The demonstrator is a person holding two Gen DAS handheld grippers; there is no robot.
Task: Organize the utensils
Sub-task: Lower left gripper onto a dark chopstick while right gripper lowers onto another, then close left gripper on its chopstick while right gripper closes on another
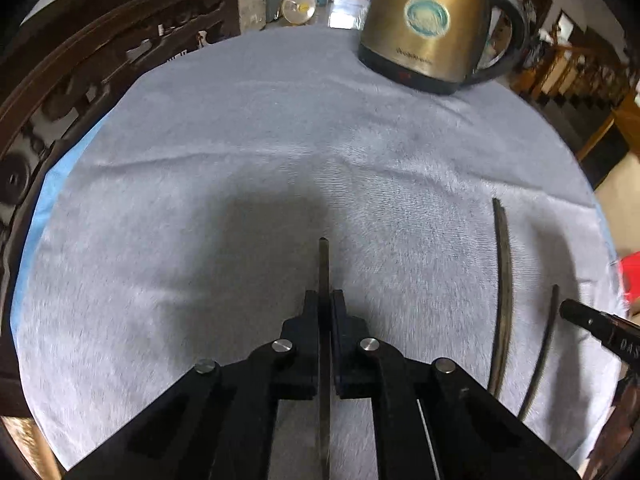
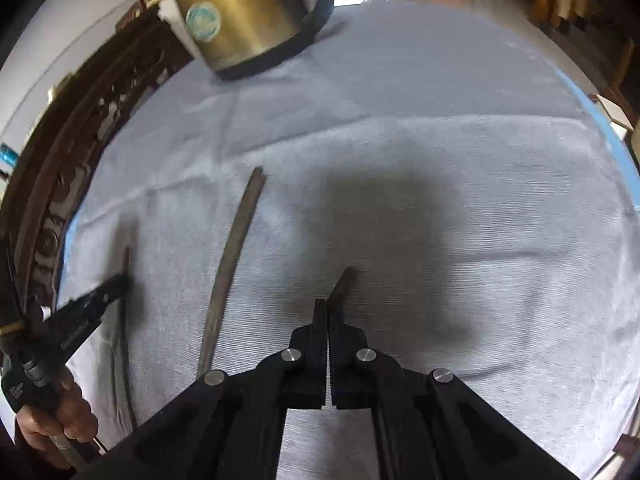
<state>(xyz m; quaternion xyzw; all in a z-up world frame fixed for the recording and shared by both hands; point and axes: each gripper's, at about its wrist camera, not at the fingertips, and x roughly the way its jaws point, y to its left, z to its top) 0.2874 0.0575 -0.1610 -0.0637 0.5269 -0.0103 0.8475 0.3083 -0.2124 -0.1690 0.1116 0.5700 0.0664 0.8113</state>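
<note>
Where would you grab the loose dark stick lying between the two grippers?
The loose stick lies flat on the cloth, long and thin. Take it near its middle, straight down from above, jaws across its narrow width; mid-length should keep it balanced.

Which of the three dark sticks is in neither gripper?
The middle stick, lying free on the grey cloth. The left gripper and right gripper are each shut on one of the others.

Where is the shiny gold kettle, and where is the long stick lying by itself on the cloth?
kettle (image 1: 424, 16), left wrist view, on its gold body beside the round sticker.
long stick (image 2: 234, 256), right wrist view, on the middle of its length.
</note>
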